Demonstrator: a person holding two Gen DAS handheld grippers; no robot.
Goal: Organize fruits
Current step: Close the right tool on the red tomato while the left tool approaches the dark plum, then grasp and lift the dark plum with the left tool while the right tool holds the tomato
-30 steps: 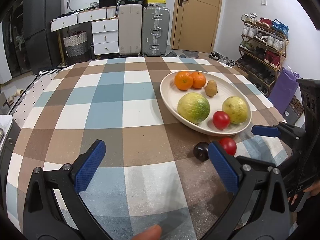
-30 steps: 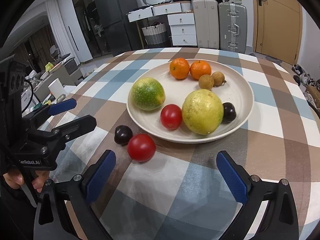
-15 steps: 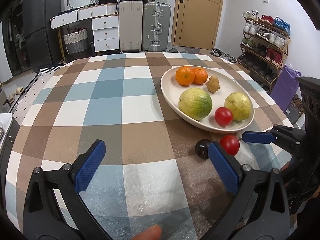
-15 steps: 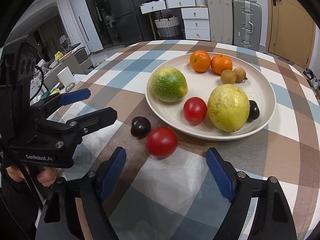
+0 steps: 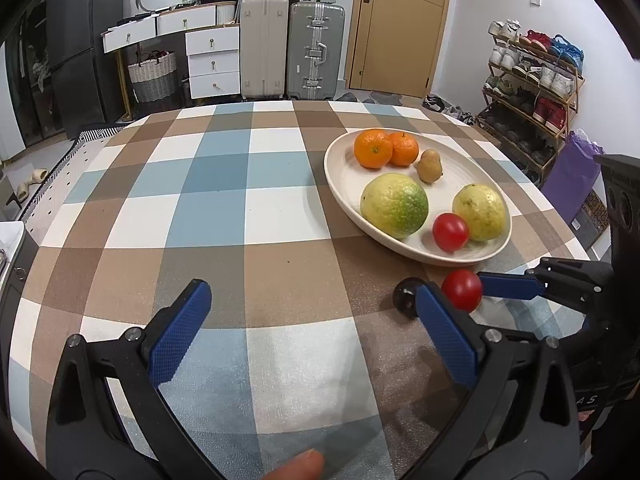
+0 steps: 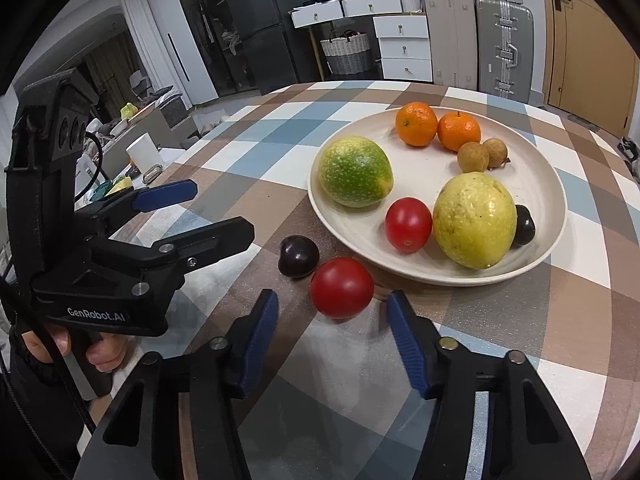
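On the left, our left gripper (image 5: 308, 328) is held low over the checked table (image 5: 224, 200), pointing across it. Its two blue fingers (image 5: 178, 332) are spread wide apart, and there is only cloth between them. In the right wrist view we see this gripper (image 6: 204, 212) from the side, tilted a little upward, with a hand (image 6: 76, 344) wrapped around its handle lower down.

Next comes a small dark plum (image 6: 299, 256) lying on the table. Just beside it, maybe touching, lies a red tomato (image 6: 342, 287). Both are off the plate, close to its near edge.

Our right gripper (image 6: 332, 316) is low over the table and points at that tomato. Its fingers (image 6: 256, 340) are open, one on each side. The tomato sits just at the tips and we cannot see them touching it. In the left wrist view, one blue finger (image 5: 508, 286) of the right gripper (image 5: 492, 292) reaches in from the right, level with the table, and looks like it meets the tomato (image 5: 462, 290). The plum (image 5: 406, 302) is partly hidden behind our left gripper's finger.

Farther right is the big white plate (image 6: 552, 184). On it we see a green fruit (image 6: 355, 171), another tomato (image 6: 408, 224), a big yellow fruit (image 6: 474, 220), and a second plum (image 6: 524, 225) tucked behind the yellow one. At the back of the plate are two oranges (image 6: 416, 124) side by side and two little brown fruits (image 6: 473, 157).
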